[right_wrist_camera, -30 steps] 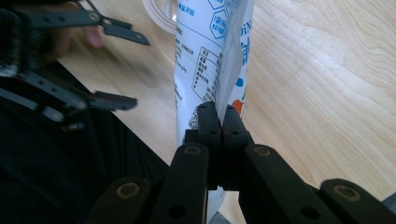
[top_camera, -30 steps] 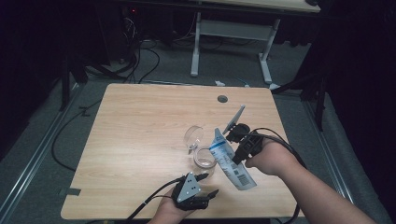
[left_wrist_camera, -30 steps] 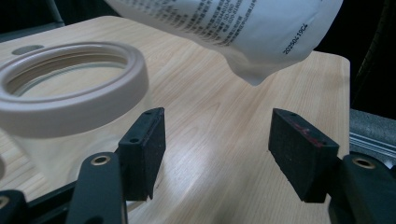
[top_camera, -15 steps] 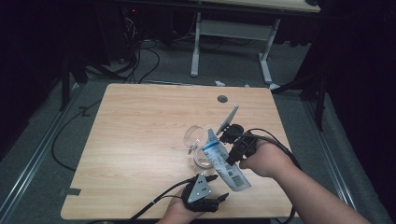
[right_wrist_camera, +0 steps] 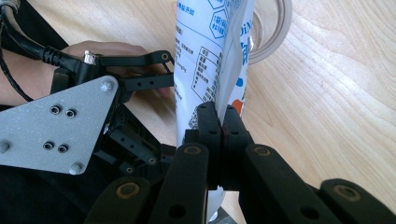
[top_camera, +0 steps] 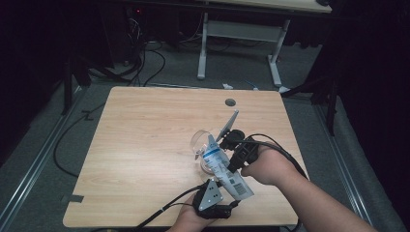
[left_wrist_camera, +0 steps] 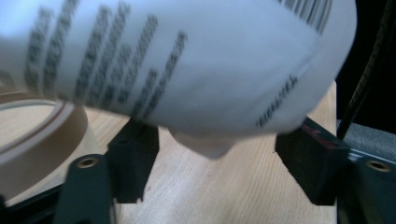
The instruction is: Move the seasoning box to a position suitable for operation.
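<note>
While the right gripper (right_wrist_camera: 219, 122) has its fingers (right_wrist_camera: 208, 122) clenched on the flat seam edge of the white printed pouch (right_wrist_camera: 205, 56), the left gripper (top_camera: 218, 203) sits at the pouch's lower end with its fingers (left_wrist_camera: 133, 158) spread and released; the pouch bottom (left_wrist_camera: 196, 84) lies between them, and no pad visibly presses on it. The pouch hangs tilted above the near right part of the table (top_camera: 145, 125), its upper end over the clear glass bowl (top_camera: 203, 147).

Judged from this, the step is to bring the pouch over the bowl for opening or pouring. Keep the right grip on the seam only, so the contents are not squeezed out. Close the left fingers low on the pouch body before any pull, and hold the mouth above the bowl's rim.

Obstructions: the bowl stands just beside both grippers and would tip easily if knocked. The trailing cables (top_camera: 164, 212) cross the near table edge. A round grommet hole (top_camera: 230, 102) lies well apart at the far side.
</note>
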